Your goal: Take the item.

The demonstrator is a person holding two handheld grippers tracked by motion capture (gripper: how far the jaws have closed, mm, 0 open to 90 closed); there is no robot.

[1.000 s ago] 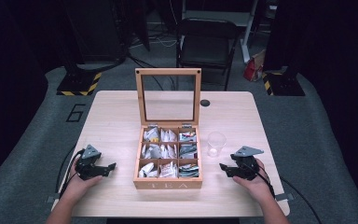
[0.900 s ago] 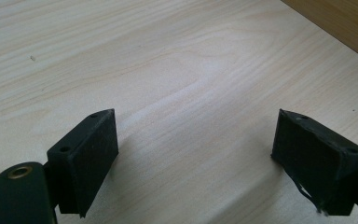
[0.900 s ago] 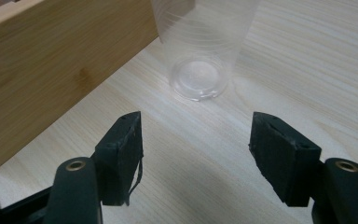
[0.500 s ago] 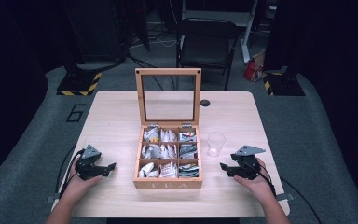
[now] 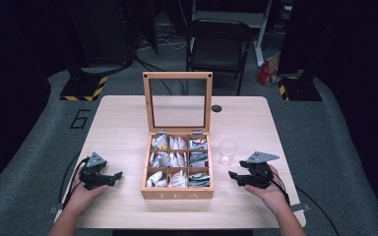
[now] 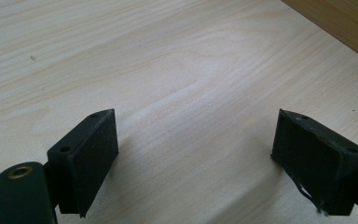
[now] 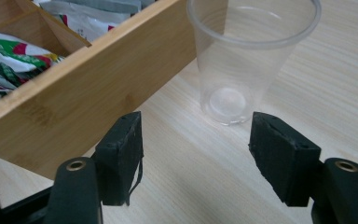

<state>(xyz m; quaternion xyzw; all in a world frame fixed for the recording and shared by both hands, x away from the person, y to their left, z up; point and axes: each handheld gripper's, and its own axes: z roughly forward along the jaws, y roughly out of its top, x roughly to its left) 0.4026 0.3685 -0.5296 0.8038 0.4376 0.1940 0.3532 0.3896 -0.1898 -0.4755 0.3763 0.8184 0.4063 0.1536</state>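
Note:
A wooden tea box (image 5: pixel 177 192) with its glass lid (image 5: pixel 177 102) standing open sits mid-table, its compartments full of tea bags (image 5: pixel 177 158). A clear plastic cup (image 5: pixel 228 151) stands upright just right of the box. My left gripper (image 5: pixel 114 176) rests on the table left of the box, open and empty (image 6: pixel 196 154). My right gripper (image 5: pixel 232 176) rests right of the box, open and empty (image 7: pixel 196 158), with the cup (image 7: pixel 247 56) and the box wall (image 7: pixel 88 93) just ahead of it.
The light wooden table (image 5: pixel 123 123) has bare room at the back and both sides. A small black round inset (image 5: pixel 216 108) lies near the back edge. A black chair (image 5: pixel 216 46) stands behind the table. Cables trail from both grippers.

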